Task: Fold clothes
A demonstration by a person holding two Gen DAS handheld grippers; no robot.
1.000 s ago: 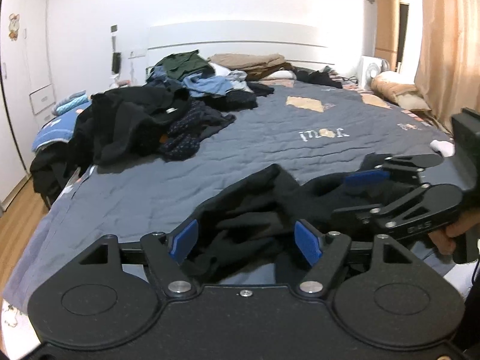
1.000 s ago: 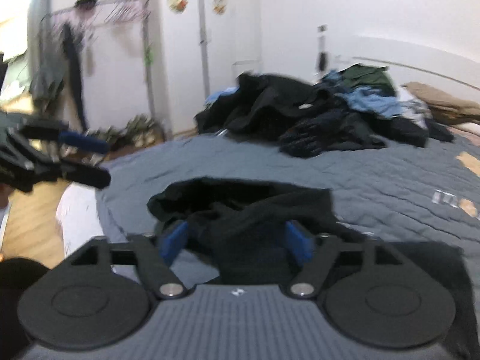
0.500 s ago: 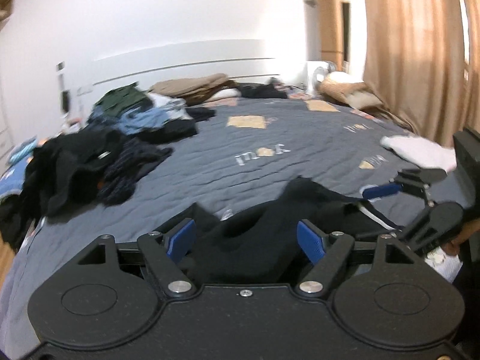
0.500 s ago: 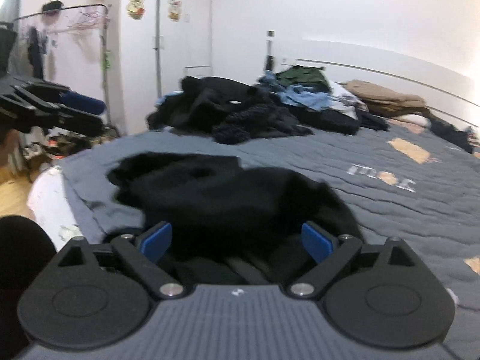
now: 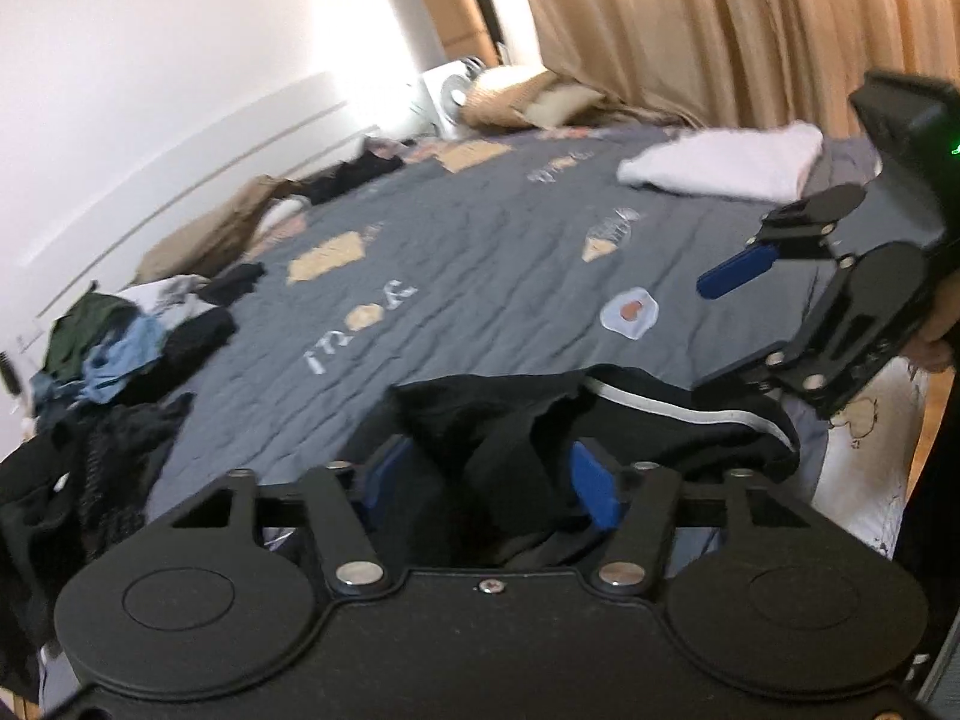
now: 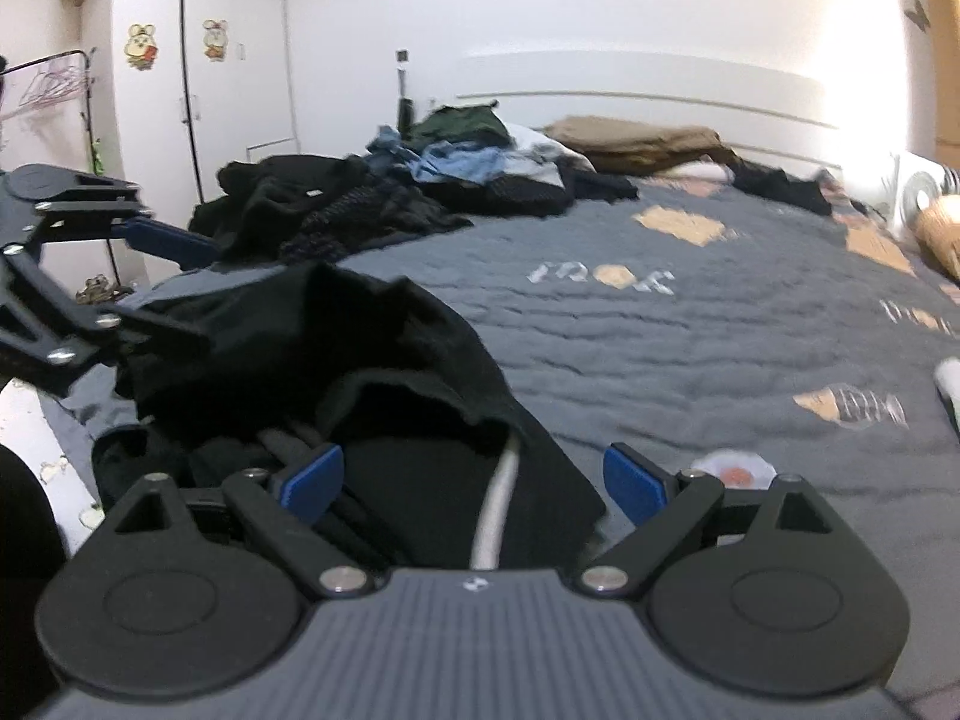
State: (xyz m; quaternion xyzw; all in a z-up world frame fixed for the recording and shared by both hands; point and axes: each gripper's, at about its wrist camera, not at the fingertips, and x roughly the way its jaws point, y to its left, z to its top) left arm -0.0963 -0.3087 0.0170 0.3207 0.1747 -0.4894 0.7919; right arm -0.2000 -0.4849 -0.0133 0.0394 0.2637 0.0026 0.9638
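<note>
The black garment (image 5: 540, 420) lies bunched at the near edge of the bed (image 5: 480, 276), its striped band running left to right. The left gripper (image 5: 489, 477) is spread wide with cloth between its pads; the right gripper (image 6: 474, 477) is likewise spread over the band, both equally near.

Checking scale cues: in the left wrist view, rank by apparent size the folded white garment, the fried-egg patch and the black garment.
Largest to smallest:
1. black garment, though nearness to the camera inflates it
2. folded white garment
3. fried-egg patch

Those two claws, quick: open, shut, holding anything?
Left claw: open, black garment bunched between its pads, not clamped.
Right claw: open, the same garment lying between its pads, not gripped.
</note>
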